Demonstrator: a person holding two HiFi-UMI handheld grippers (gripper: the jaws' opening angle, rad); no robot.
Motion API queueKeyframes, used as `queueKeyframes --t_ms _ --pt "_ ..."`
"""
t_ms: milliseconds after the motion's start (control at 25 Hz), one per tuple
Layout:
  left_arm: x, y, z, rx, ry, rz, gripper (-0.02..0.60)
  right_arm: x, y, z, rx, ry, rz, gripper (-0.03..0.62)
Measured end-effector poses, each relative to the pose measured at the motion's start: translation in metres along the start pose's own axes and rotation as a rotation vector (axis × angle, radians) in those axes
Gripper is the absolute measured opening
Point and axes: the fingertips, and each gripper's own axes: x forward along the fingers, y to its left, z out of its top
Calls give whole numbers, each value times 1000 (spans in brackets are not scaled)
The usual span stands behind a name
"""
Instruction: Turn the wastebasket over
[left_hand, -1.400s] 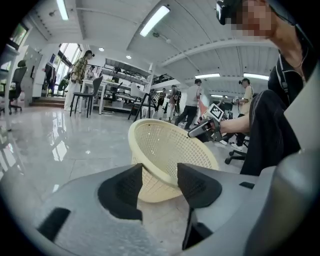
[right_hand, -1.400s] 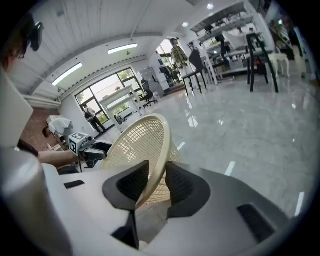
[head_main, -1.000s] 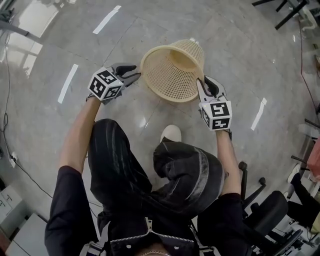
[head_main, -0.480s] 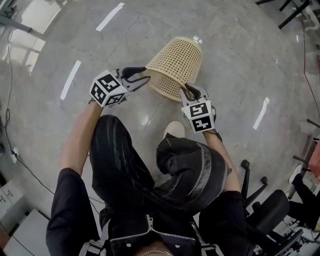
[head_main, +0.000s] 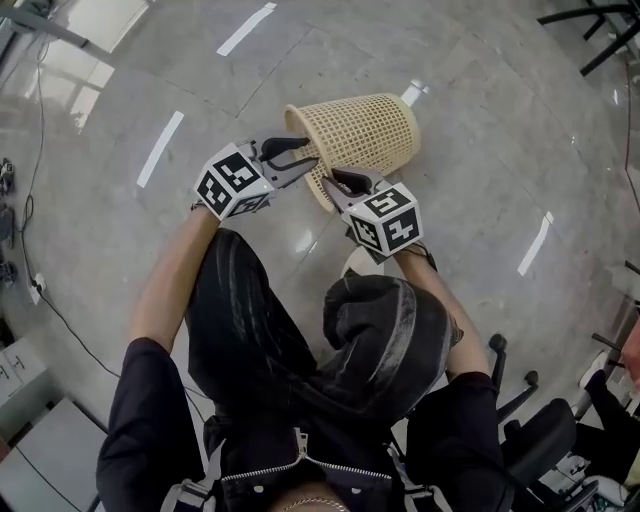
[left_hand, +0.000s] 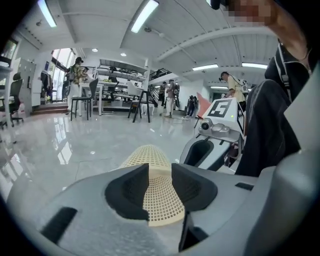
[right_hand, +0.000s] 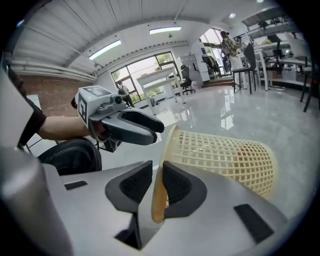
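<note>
I have the wastebasket (head_main: 365, 135) lying on its side above the floor (head_main: 480, 150), mouth towards me and base pointing away. Both grippers are on its rim, close together on the near side. The left gripper (head_main: 305, 160) is clamped on the mesh wall just inside the rim. The right gripper (head_main: 338, 185) has just been closing its jaws, and the thin rim edge now sits pinched between them. I cannot tell whether the far end touches the floor.

My worry is the grip. Both holds sit on one short stretch of a light, springy rim, so the whole body hangs out beyond them like a lever. If I roll my wrists at different rates, the rim will likely twist and pop out of the right gripper, which has only the edge. Squeezing harder could buckle or crack the mesh. With the grippers this close, they may also knock into each other as I turn. If I come down too early, the base or rim could catch the floor and skid away.
</note>
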Motion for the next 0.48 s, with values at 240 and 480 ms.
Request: queueKeyframes --t_ms 240,480 --pt "-17 22 -6 -131 -22 101 164 28 37 7 -49 13 160 66" --pt "-18 29 -16 -166 17 181 244 20 36 9 -197 2 123 108"
